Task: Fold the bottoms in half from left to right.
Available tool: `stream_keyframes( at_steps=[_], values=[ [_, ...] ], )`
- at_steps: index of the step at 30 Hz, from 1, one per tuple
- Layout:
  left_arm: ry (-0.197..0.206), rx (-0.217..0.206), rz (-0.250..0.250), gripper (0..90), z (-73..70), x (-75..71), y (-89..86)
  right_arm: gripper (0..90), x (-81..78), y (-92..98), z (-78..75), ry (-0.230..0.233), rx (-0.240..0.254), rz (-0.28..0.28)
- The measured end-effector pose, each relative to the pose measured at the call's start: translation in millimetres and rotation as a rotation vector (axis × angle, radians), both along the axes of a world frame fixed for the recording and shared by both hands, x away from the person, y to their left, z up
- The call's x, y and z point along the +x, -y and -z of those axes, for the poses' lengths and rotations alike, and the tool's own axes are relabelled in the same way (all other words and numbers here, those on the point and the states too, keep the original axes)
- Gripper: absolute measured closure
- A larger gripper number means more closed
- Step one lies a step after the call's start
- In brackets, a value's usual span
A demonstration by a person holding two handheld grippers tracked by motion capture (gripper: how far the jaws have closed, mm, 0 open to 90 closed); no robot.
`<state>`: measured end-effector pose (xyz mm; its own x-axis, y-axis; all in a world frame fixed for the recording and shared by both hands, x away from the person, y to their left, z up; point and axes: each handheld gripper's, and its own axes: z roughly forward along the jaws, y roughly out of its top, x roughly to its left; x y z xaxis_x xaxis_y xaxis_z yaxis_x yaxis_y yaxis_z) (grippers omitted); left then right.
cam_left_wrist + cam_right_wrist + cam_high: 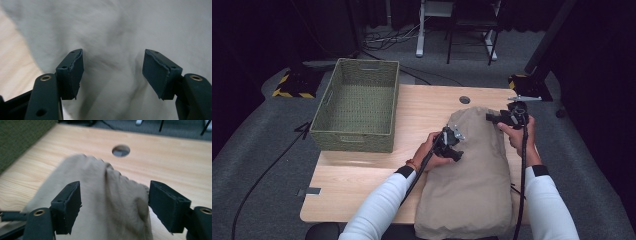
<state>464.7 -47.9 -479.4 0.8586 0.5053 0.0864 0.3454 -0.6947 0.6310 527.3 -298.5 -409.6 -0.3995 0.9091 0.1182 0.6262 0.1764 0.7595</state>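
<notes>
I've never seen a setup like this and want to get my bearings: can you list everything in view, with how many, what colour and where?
Beige folded fabric cloth: one, beige, on the near right part of the table, reaching past its near edge.
Green woven rectangular basket: one, olive green, far left of the table.
Light wooden table: one, pale wood, with a round hole near its far edge.
Yellow-and-black striped blocks: two, on the grey floor at the table's far corners.
White-legged furniture: in the background, details unclear.
Left gripper: one, black, over the cloth, fingers open.
Right gripper: one, black, at the cloth's far end, fingers open.
White sleeves: two, at the near edge.
</notes>
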Motion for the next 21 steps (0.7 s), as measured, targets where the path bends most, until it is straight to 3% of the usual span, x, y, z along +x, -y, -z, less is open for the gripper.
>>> stream_keyframes(
  at_steps=[2, 3, 5, 8, 10, 11, 14, 17, 21],
  values=[
    [-0.011, 0.003, 0.010, 34.1, 3.5, -0.5, 0.4, 34.7, 6.3, -3.3, 11.2, -0.027, -0.069, 0.005],
    [-0.013, 0.008, 0.015, 34.2, 5.1, -0.8, 0.3, 41.8, 8.6, -3.7, 16.5, -0.034, -0.091, 0.001],
    [-0.017, 0.006, 0.015, 34.2, 8.0, -1.2, -0.7, 48.5, 12.2, -2.7, 25.1, -0.077, -0.087, -0.020],
    [-0.033, -0.016, 0.019, 34.5, 9.5, -1.5, -4.4, 69.5, 10.2, -3.2, 34.8, -0.049, -0.132, -0.085],
    [-0.069, -0.043, 0.014, 34.7, 11.1, -0.6, -7.3, 83.6, 5.7, -4.7, 38.8, -0.022, -0.154, -0.108],
    [-0.089, -0.057, 0.013, 34.7, 11.8, -0.3, -9.0, 84.8, 4.1, -4.1, 40.5, -0.023, -0.143, -0.127],
    [-0.082, -0.067, 0.023, 34.7, 13.1, -2.7, -11.4, 86.4, 1.6, -0.3, 41.9, -0.007, -0.137, -0.135],
    [-0.080, -0.066, 0.019, 34.7, 13.0, -3.4, -11.1, 86.8, -1.9, -0.4, 32.0, 0.075, -0.122, -0.137],
    [-0.079, -0.068, 0.017, 34.8, 13.2, -3.6, -11.0, 87.5, -9.8, -15.7, 10.4, 0.221, -0.174, -0.174]
  ],
)
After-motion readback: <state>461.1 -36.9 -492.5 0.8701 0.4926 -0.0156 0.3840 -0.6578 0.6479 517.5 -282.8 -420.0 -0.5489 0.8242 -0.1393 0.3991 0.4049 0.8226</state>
